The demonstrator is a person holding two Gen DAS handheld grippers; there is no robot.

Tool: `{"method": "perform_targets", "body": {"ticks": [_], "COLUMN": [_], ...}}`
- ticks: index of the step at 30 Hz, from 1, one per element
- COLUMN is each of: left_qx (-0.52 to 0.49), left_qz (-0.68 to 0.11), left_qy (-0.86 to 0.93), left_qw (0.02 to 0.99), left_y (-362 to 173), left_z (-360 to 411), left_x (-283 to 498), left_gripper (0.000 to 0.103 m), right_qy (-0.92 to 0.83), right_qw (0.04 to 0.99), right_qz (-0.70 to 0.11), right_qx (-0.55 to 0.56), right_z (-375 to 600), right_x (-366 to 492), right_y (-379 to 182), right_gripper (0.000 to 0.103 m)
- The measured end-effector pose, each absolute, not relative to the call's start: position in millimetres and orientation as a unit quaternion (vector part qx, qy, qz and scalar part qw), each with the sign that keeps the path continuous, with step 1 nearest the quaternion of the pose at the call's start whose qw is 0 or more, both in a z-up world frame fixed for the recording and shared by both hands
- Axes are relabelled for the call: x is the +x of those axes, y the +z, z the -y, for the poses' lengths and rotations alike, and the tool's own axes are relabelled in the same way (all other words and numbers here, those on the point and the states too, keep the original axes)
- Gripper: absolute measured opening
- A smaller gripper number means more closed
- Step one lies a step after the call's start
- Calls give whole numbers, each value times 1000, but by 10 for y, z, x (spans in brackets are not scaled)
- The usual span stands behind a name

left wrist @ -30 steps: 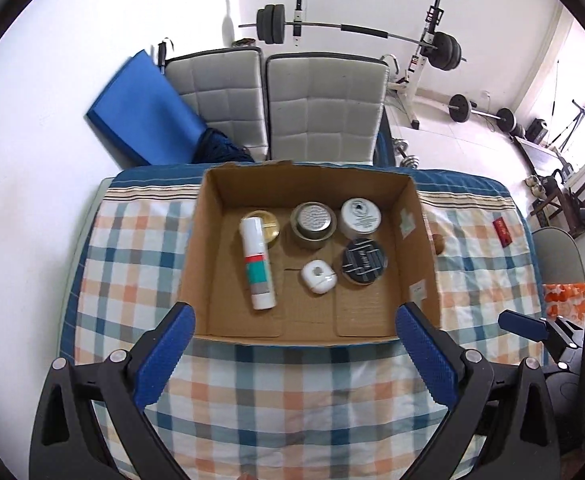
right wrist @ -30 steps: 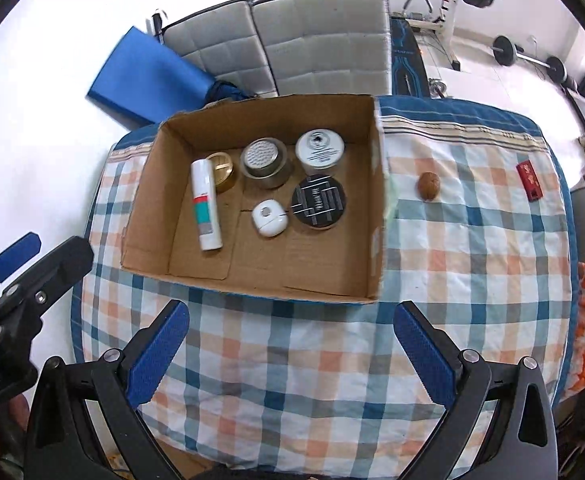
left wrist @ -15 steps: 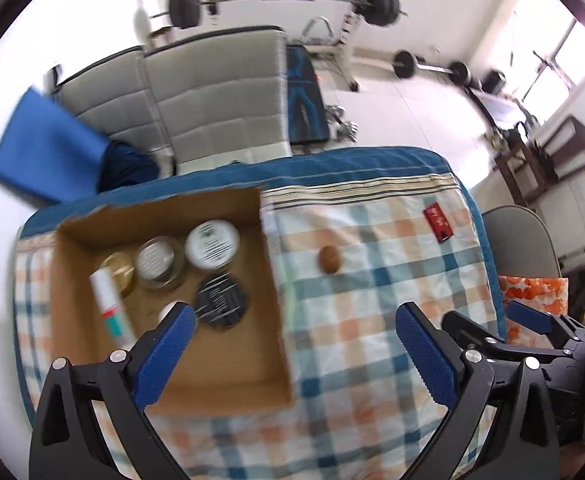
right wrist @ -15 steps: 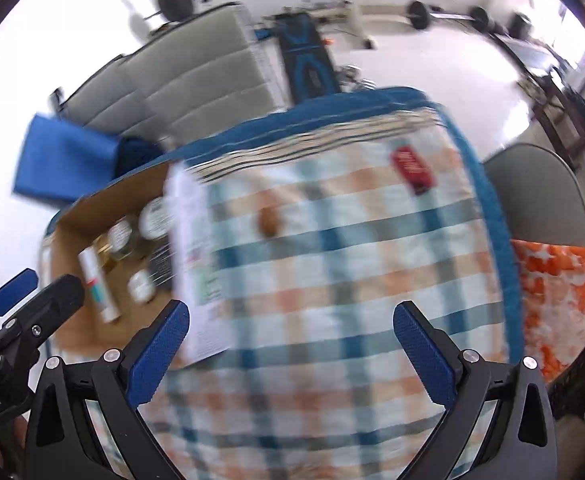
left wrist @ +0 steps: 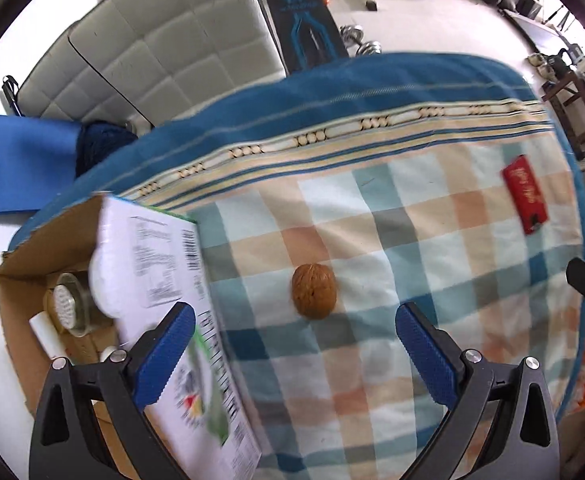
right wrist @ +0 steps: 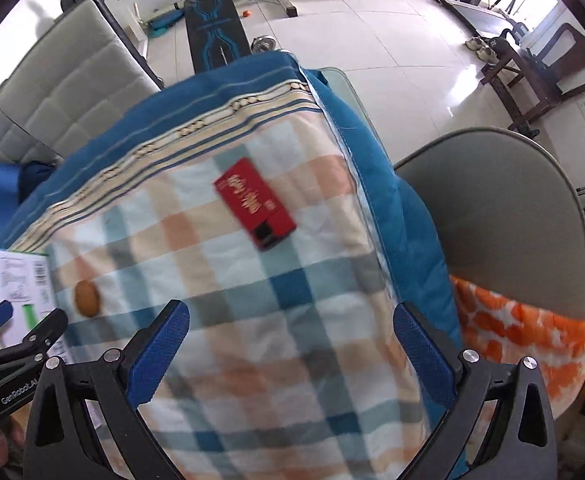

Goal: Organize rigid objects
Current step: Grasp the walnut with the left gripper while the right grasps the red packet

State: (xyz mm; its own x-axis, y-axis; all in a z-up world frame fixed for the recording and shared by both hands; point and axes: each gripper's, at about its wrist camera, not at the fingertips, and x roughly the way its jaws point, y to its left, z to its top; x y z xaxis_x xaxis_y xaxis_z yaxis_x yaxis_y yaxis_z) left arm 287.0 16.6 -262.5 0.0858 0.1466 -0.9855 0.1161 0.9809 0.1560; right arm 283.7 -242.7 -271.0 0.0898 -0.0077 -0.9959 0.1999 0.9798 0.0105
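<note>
Walnut [left wrist: 313, 296] first, in my left wrist view: it lies on the checked cloth [left wrist: 412, 216] ahead of my left gripper [left wrist: 295, 347], between the lines of my two fingers and just beyond their tips, touching neither. My left jaws stand wide apart with nothing between them. Beside my left finger [left wrist: 160, 354] is the box [left wrist: 32, 276], its printed white flap [left wrist: 160, 264] leaning toward me and hiding much of the inside. Past the flap I make out a glass jar [left wrist: 68, 308] with a pale dotted lid, a white tube [left wrist: 46, 336] near it, and part of a white lid [left wrist: 102, 280]; the rest is hidden. Far ahead and to my right, near the cloth's edge, lies the red pack [left wrist: 526, 194], well apart from the walnut. Beyond the table stand grey padded chair backs [left wrist: 164, 40] and weights on the floor.

In my right wrist view, my right gripper [right wrist: 291, 347] is also spread wide and empty above the cloth [right wrist: 252, 320]. The red pack [right wrist: 254, 203] lies ahead of it, between the finger lines but well beyond the tips, slightly blurred. The walnut [right wrist: 87, 298] sits off to my left, outside my left finger [right wrist: 158, 350], near the box flap [right wrist: 16, 280]. My left gripper [right wrist: 16, 332] shows at the left edge. To my right a grey chair [right wrist: 504, 208] carries an orange patterned fabric [right wrist: 524, 332].
</note>
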Motion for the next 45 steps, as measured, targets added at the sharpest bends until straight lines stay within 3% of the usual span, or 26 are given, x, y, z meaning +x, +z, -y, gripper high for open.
{"method": "perform_targets", "body": {"ticks": [5, 11, 13, 16, 17, 23, 27, 29, 31, 33, 35, 38, 42, 43, 45], "left_qx": [135, 174, 174, 167, 161, 117, 85, 84, 79, 73, 43, -6, -4, -4, -16], "left_qz": [-690, -683, -688, -697, -703, -716, -722, -721, -721, -719, -721, -728, -738, -741, -744], "left_qy": [42, 51, 52, 41, 36, 21, 0, -8, -13, -18, -25, -27, -40, -39, -37], "left_qw": [710, 707, 702, 696, 692, 688, 686, 687, 688, 691, 691, 685, 673, 670, 667], "left_y": [-2993, -3139, -3175, -3265, -3300, -3336, -3312, -3292, -3265, -3238, -3210, -3187, -3231, -3242, -3258], "left_z": [-139, 17, 40, 82, 115, 69, 16, 46, 81, 121, 72, -15, -64, -57, -76], "left_x": [2989, 3084, 3103, 3134, 3154, 3218, 3242, 3242, 3239, 3216, 3210, 3182, 3145, 3138, 3124], "left_gripper": [103, 101, 90, 82, 74, 63, 48, 33, 26, 25, 25, 16, 16, 19, 37], "right_qy": [-70, -55, -51, -49, -48, -37, -33, -34, -36, -38, -33, -29, -16, -13, -13], "right_qw": [732, 732, 732, 732, 731, 733, 737, 739, 739, 738, 738, 735, 722, 719, 716], "right_qz": [-676, -679, -680, -680, -681, -679, -675, -673, -672, -673, -674, -677, -691, -694, -698], "right_qx": [42, 9, 2, -3, -2, 8, 4, -6, -20, -31, -28, -14, 18, 23, 25], "right_z": [2388, 2245, 2203, 2171, 2164, 2196, 2258, 2242, 2221, 2179, 2210, 2294, 2400, 2417, 2443], "right_x": [3117, 3412, 3494, 3585, 3618, 3699, 3723, 3750, 3761, 3743, 3711, 3626, 3480, 3437, 3369], "right_y": [-3029, -3247, -3315, -3381, -3402, -3458, -3466, -3446, -3422, -3367, -3337, -3264, -3213, -3220, -3243], "right_gripper": [103, 90, 89, 89, 89, 87, 75, 65, 48, 37, 37, 36, 36, 36, 36]}}
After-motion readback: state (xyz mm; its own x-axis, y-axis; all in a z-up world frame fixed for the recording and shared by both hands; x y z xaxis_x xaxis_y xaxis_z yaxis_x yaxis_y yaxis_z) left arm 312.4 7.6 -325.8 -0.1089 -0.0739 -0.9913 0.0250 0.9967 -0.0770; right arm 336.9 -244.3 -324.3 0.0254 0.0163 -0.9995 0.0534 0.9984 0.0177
